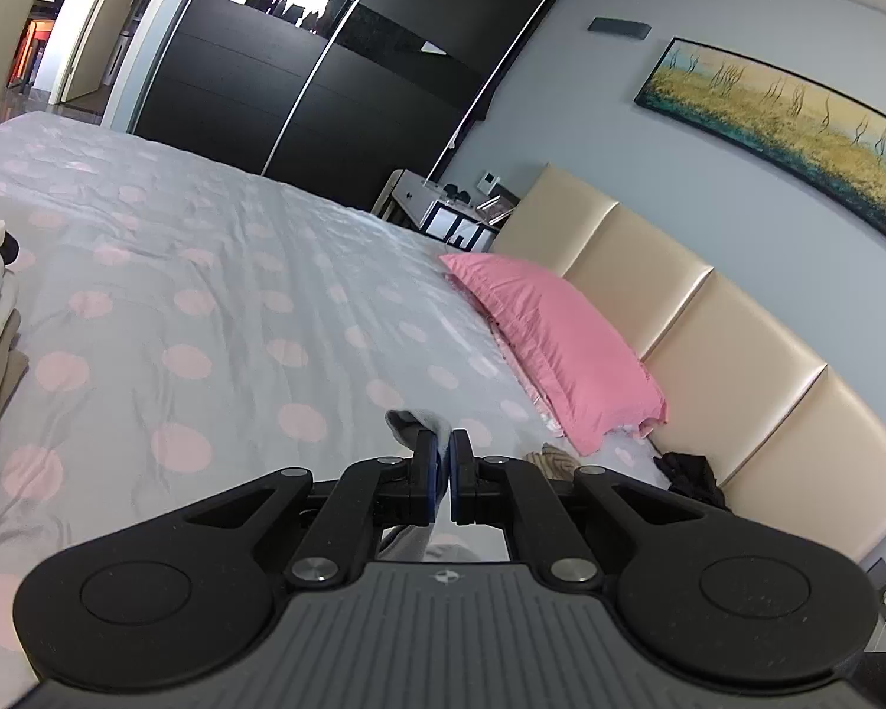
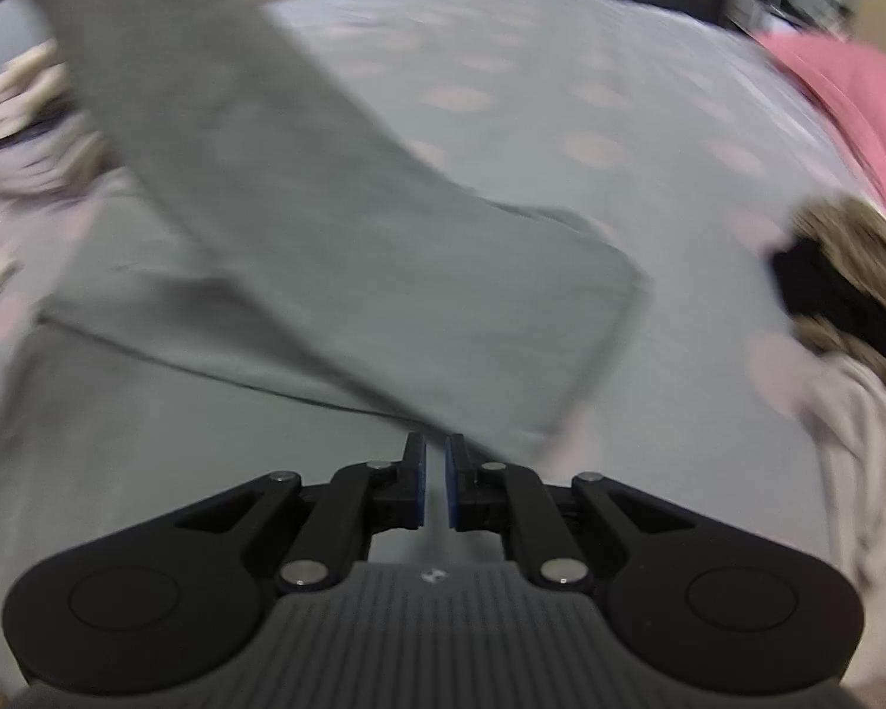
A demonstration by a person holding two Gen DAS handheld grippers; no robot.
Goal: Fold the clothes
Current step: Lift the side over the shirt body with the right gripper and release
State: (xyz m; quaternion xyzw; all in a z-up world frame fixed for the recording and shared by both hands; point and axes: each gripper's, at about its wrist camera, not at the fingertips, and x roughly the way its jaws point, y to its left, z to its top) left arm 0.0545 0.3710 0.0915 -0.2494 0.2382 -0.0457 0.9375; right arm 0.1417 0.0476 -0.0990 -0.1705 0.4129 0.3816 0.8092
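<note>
Left hand-held gripper pinched on grey garment edge at 12 o'clock. Right hand-held gripper narrow, garment stretching toward 11 o'clock over bed; grip unclear.

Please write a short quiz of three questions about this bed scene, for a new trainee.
1. True or false: the left tongs are shut on grey cloth.
2. What lies against the headboard? A) pink pillow B) green towel C) red bag
3. What pattern does the bedsheet carry?

Key
1. True.
2. A.
3. Pink dots on grey.
</note>
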